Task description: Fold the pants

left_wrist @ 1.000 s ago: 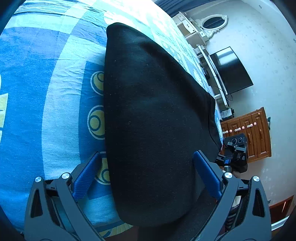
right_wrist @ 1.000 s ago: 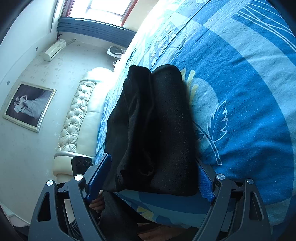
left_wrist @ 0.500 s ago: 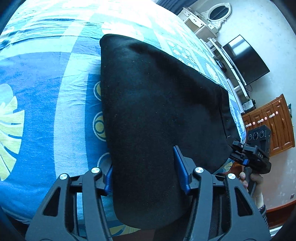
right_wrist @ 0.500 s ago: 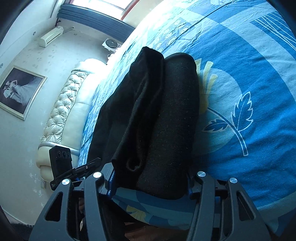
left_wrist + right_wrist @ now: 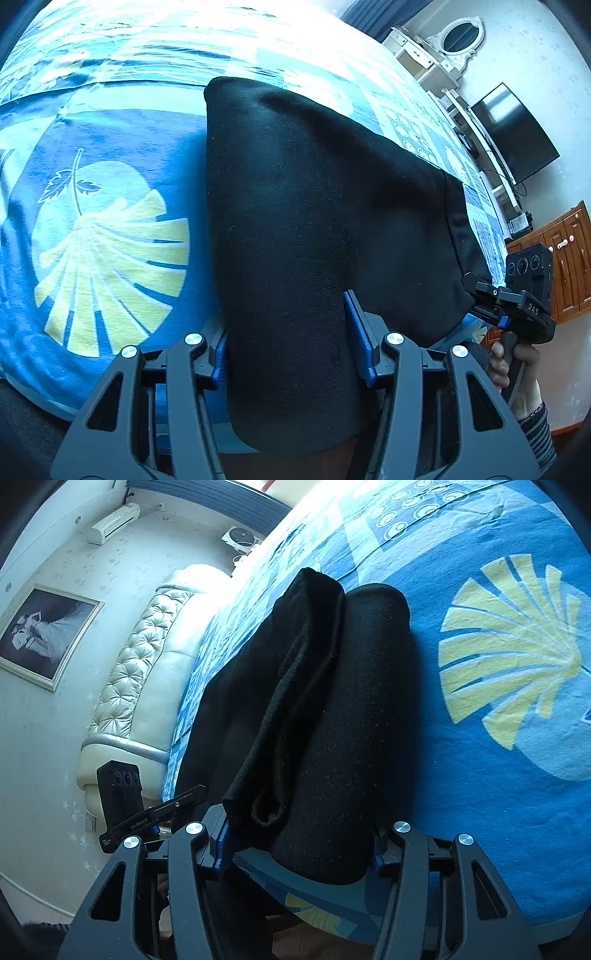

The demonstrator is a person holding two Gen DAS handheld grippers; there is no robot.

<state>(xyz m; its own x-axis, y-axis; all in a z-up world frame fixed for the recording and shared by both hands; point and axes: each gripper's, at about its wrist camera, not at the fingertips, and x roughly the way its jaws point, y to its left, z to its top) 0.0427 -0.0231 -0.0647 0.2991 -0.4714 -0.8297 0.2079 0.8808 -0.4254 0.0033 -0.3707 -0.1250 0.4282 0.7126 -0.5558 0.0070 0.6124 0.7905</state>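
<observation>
- Left gripper (image 5: 291,339): its blue fingers (image 5: 357,332) are pressed in against both sides of the black pants (image 5: 314,221), clamped on the cloth at the near edge of the bed (image 5: 110,229). No gap between pads and fabric that I can spot.
- Right gripper (image 5: 295,834): same deal. The fingers (image 5: 221,843) squeeze the other end of the pants (image 5: 332,720), where the layers stack up and a rolled hem pokes out beside the left finger.
- The pants lie folded lengthwise along the bed's near edge, running from one gripper to the other, with their far side up on the blue leaf-print sheet.
- Writing: from the left wrist view the right gripper's body (image 5: 524,295) reads "DAS". From the right wrist view the left gripper's body (image 5: 133,812) has a white label that looks like "GenRobot.AI", though it's small, so I'm not sure.
- Versus a second ago: both sets of fingers stood wide apart around the cloth then; half a second ago they were already closing in, and now they're tight on it. Both cameras have also tipped, so more sheet and the yellow fan-shaped leaf show.
- Background stuff: a TV (image 5: 513,136) and wooden cabinet (image 5: 569,258) past the bed's far right corner, and a tufted headboard (image 5: 136,686) plus a framed photo (image 5: 40,635) on the other side.
</observation>
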